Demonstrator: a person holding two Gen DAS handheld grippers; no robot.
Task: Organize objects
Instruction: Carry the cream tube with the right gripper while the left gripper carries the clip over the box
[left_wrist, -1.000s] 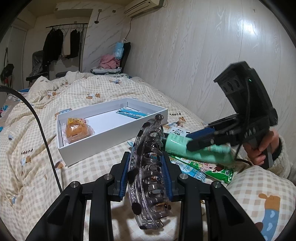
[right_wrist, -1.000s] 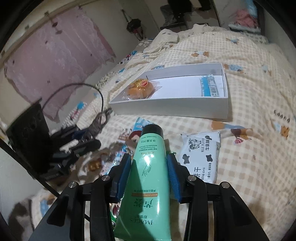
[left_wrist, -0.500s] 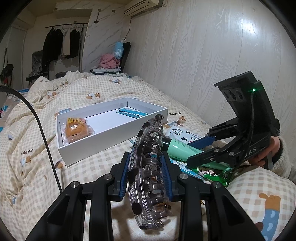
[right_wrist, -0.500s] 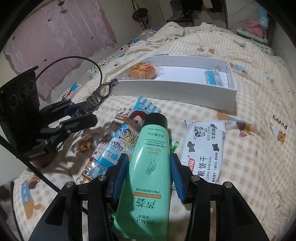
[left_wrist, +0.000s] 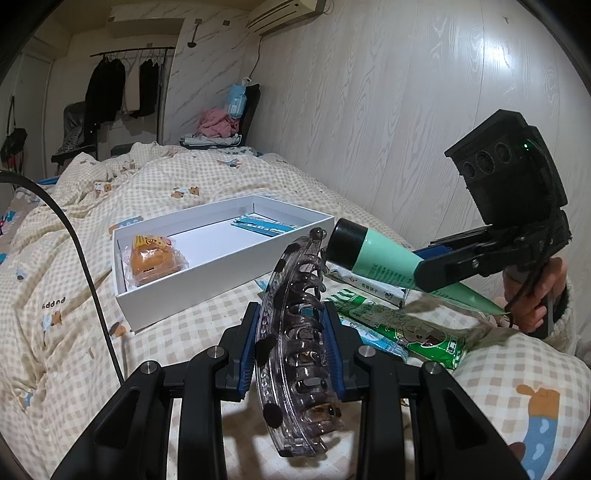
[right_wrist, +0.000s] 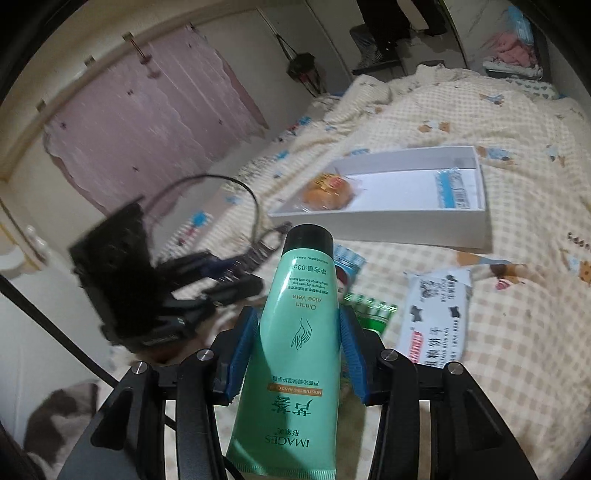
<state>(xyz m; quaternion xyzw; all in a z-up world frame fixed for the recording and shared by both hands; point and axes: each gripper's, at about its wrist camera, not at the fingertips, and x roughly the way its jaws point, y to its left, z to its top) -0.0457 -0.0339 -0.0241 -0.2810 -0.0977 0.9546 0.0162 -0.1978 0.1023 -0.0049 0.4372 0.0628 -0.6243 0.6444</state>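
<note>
My left gripper (left_wrist: 291, 336) is shut on a smoky clear hair claw clip (left_wrist: 291, 291), held upright above the checked bedspread. My right gripper (right_wrist: 299, 350) is shut on a mint-green hand cream tube (right_wrist: 303, 295) with its black cap pointing forward. In the left wrist view the tube (left_wrist: 380, 258) hangs in the air to the right of the clip, cap aimed at the white box (left_wrist: 207, 280). The box (right_wrist: 388, 225) holds a wrapped orange bun (left_wrist: 151, 258) at one end and a blue packet (left_wrist: 266, 226) at the other.
A green snack packet (left_wrist: 406, 328), a blue packet (left_wrist: 380, 341) and a white cow-print biscuit packet (right_wrist: 436, 314) lie on the bed under the tube. A black cable (left_wrist: 85, 273) crosses the left. A panelled wall (left_wrist: 406, 110) runs along the right. A hand (left_wrist: 532, 295) holds the right gripper.
The right gripper, low over the snack packets half a second ago, has lifted and tilted up with the tube. The left gripper and clip have not moved.
</note>
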